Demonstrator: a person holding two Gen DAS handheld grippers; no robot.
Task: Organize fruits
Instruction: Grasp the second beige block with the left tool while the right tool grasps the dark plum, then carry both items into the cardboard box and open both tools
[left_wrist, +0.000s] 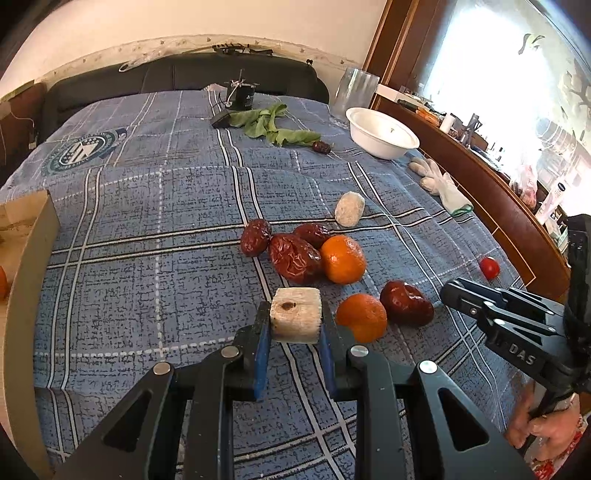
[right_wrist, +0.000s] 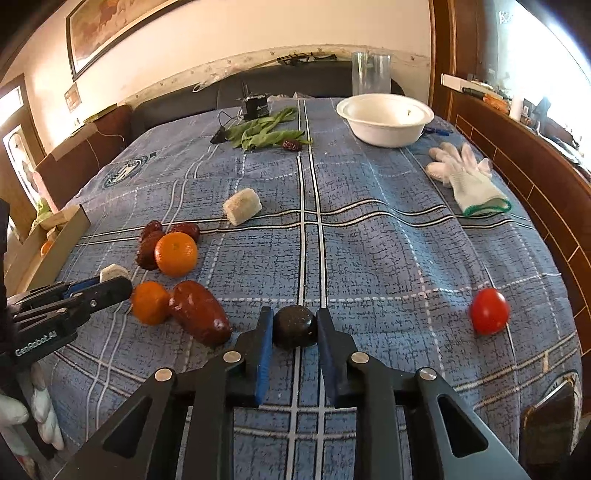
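While clamped: left tongs (left_wrist: 295, 325) grip pale fibrous cube (left_wrist: 295, 317) | right tongs (right_wrist: 294, 326) grip dark speckled puck (right_wrist: 294, 326)

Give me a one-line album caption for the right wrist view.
Right gripper clamps a dark round fruit on a blue plaid cloth, with oranges, red dates and a tomato around.

Bright daylight, fisheye views

The window (left_wrist: 491, 74) on the right glares, blown out white; edges bend and darken at corners; centre sharp, shadows soft.

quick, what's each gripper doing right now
left gripper: shut on the pale block
right gripper: shut on the dark round piece
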